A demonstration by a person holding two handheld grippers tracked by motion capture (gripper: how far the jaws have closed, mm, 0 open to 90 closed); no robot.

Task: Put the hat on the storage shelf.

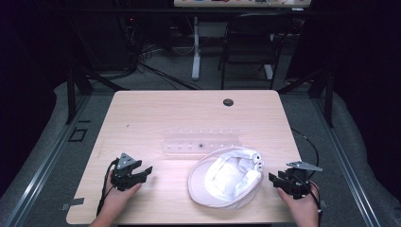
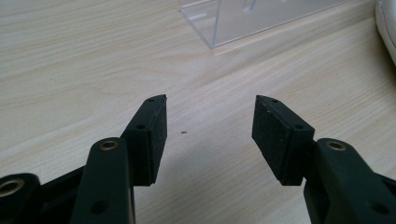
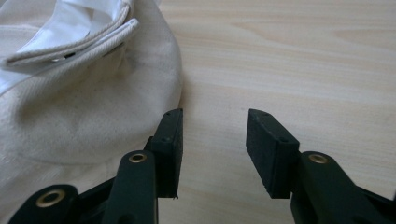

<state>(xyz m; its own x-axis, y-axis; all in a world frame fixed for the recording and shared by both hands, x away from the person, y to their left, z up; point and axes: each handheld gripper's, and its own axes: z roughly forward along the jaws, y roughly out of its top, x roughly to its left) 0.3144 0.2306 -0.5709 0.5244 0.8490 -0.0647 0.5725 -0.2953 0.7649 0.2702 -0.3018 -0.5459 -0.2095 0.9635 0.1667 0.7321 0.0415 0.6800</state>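
High view: a pale wooden tabletop [image 1: 156,109] fills the middle of the frame, with dark floor, cables and a chair [image 1: 248,42] beyond its far edge. A white cap [image 1: 227,177] lies upside down in the lower centre-right, its hollow inside facing up and its strap end toward the right. Just above it, near the centre, sits a clear plastic box [image 1: 201,140]. At lower left a hand holds the left gripper [image 1: 144,174], jaws spread with nothing between them, pointing right toward the cap but well apart from it. At lower right a hand holds the right gripper [image 1: 275,179], jaws spread, pointing left, close beside the cap's right edge.

Left gripper view: two black jaws rise from the bottom, wide apart over bare wood; the left gripper [image 2: 210,116] holds nothing. A corner of the clear box [image 2: 247,18] shows at the top, and a sliver of the cap [image 2: 387,28] at the upper right edge.

Right gripper view: the right gripper [image 3: 214,128] has its jaws spread over bare wood. The cap [image 3: 84,107] covers the left half of the frame, its cream cloth just beside the left jaw; whether they touch is unclear. Nothing lies between the jaws.
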